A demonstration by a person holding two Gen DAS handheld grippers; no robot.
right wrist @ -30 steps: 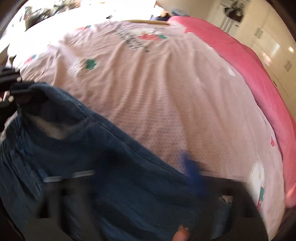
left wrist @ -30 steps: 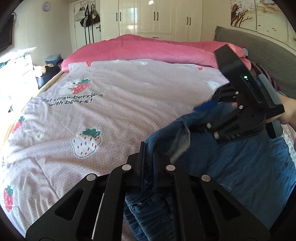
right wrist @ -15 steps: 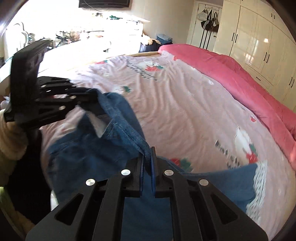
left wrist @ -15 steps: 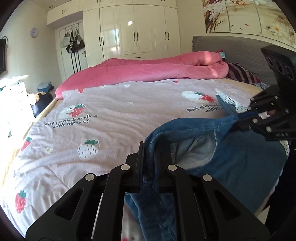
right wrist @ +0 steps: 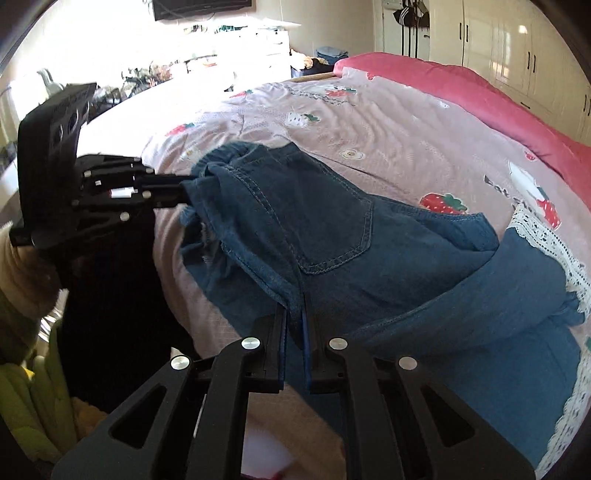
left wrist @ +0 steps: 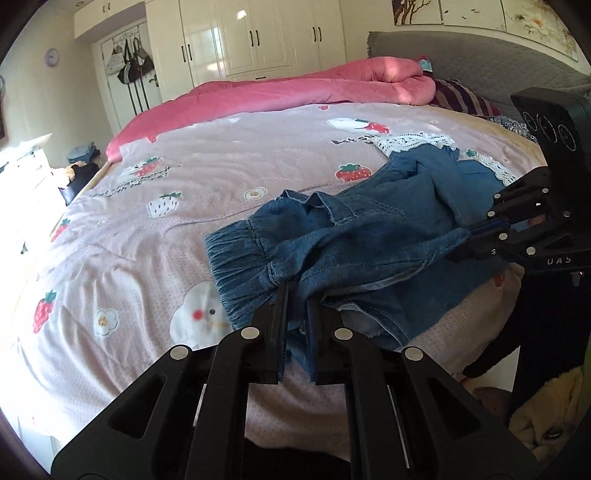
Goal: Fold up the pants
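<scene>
Both tools were matte black: the left gripper (left wrist: 297, 295) had silver screw heads along angular linkages, and the right gripper (left wrist: 461, 245) wore white lettering ("DAS").

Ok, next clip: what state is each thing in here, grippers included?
Blue denim pants: crumpled, lying on the bed, pinched at two spots.
Left gripper: jaws shut on the pants.
Right gripper: jaws shut on the pants.
Pink strawberry-print quilt: spread flat.
White wardrobe doors: closed.

The pants (left wrist: 373, 236) lie on the bed (left wrist: 184, 236), a blanket (left wrist: 295, 92) behind them, wardrobe (left wrist: 258, 37) beyond.
</scene>
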